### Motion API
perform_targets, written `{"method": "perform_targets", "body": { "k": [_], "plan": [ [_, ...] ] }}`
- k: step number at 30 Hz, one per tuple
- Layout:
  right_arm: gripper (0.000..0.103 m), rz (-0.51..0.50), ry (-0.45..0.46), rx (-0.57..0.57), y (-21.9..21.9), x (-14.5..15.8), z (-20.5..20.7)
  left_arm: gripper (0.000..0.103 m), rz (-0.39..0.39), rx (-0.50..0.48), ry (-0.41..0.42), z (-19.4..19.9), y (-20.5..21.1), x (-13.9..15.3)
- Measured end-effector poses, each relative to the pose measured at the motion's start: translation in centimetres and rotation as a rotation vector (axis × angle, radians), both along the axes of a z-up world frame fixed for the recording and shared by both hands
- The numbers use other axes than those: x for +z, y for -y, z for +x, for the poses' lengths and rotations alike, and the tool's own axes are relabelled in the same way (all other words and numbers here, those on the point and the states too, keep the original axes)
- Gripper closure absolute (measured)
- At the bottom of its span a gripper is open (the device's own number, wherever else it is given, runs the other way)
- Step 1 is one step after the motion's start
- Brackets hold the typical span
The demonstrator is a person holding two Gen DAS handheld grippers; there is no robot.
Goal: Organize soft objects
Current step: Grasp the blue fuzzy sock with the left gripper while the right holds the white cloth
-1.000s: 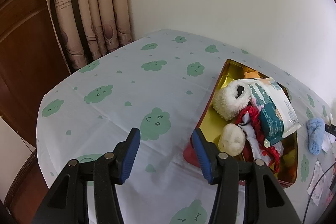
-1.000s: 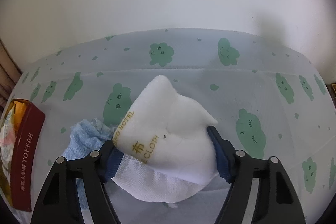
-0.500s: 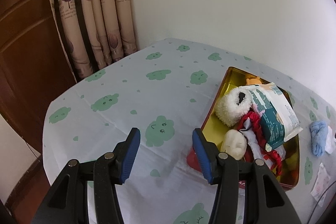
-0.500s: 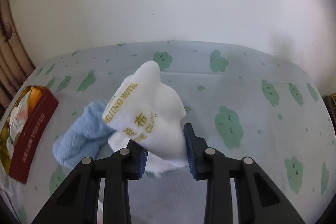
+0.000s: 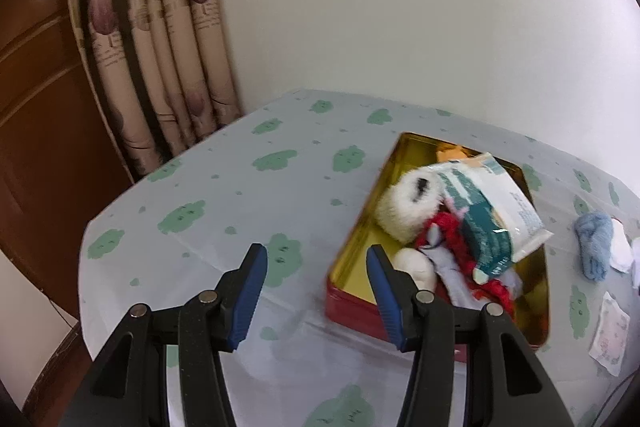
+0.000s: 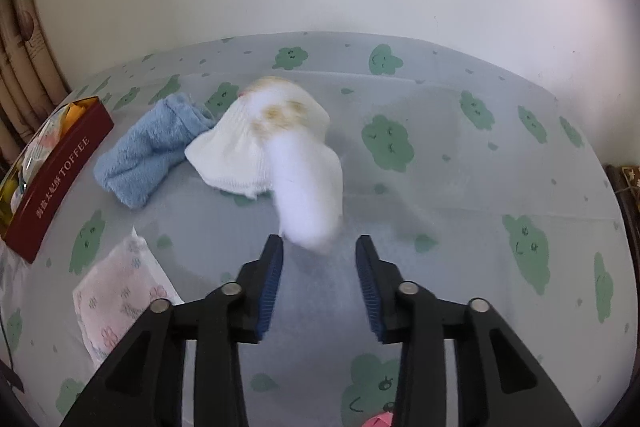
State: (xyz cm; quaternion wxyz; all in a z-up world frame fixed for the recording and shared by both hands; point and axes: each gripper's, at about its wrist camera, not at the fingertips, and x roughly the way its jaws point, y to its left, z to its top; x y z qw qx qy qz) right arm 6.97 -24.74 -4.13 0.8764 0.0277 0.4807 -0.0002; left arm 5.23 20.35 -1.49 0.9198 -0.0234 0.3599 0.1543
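White cloth (image 6: 276, 151), blurred in the right wrist view, lies on the bench (image 6: 460, 163) just ahead of the right gripper (image 6: 319, 251), whose jaws stand apart with nothing between them; whether its near end touches the bench cannot be told. A blue towel (image 6: 148, 151) lies bunched against the cloth's left side. Toward the bench's near left edge rests a floral-printed packet (image 6: 120, 299), and at the far left stands a red tin (image 6: 60, 179) lettered TOFFEE.

Seen from the left wrist, the left gripper (image 5: 316, 259) hangs above the green-cloud tablecloth (image 5: 224, 195) with its jaws wide and empty, the right finger over the tin's near corner. The tin's gold interior holds a fluffy white plush (image 5: 404, 207), a smaller cream ball (image 5: 416, 265), a red yarn piece (image 5: 452, 231) and a teal-and-white pouch (image 5: 488, 219) lying across them. The blue towel shows beyond the tin's right side. A beige curtain (image 5: 160, 39) hangs past the bench's far left corner.
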Motion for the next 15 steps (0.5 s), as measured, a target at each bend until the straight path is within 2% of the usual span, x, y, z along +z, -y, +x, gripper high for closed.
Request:
{"method": "perform_targets", "body": {
  "k": [1, 4, 10, 12, 15],
  "plan": [
    [0.065, -0.002, 0.002, -0.002, 0.1, -0.1, 0.0, 0.050, -0.008, -0.008, -0.004, 0.1, 0.2, 0.0],
    [0.053, 0.029, 0.017, 0.001, 0.4, 0.1, 0.4, 0.050, 0.002, -0.018, 0.002, 0.0, 1.1, 0.3],
    [0.054, -0.015, 0.096, 0.023, -0.7, 1.2, 1.6, 0.050, 0.009, -0.080, 0.000, 0.5, 3.5, 1.8],
    [0.074, -0.014, 0.107, 0.027, -0.9, 1.3, 2.0, 0.050, 0.009, -0.120, -0.005, 0.9, 4.8, 2.1],
    [0.084, -0.020, 0.107, 0.034, -1.2, 1.0, 2.3, 0.050, 0.015, -0.204, -0.029, 1.7, 7.6, 2.3]
  ]
}}
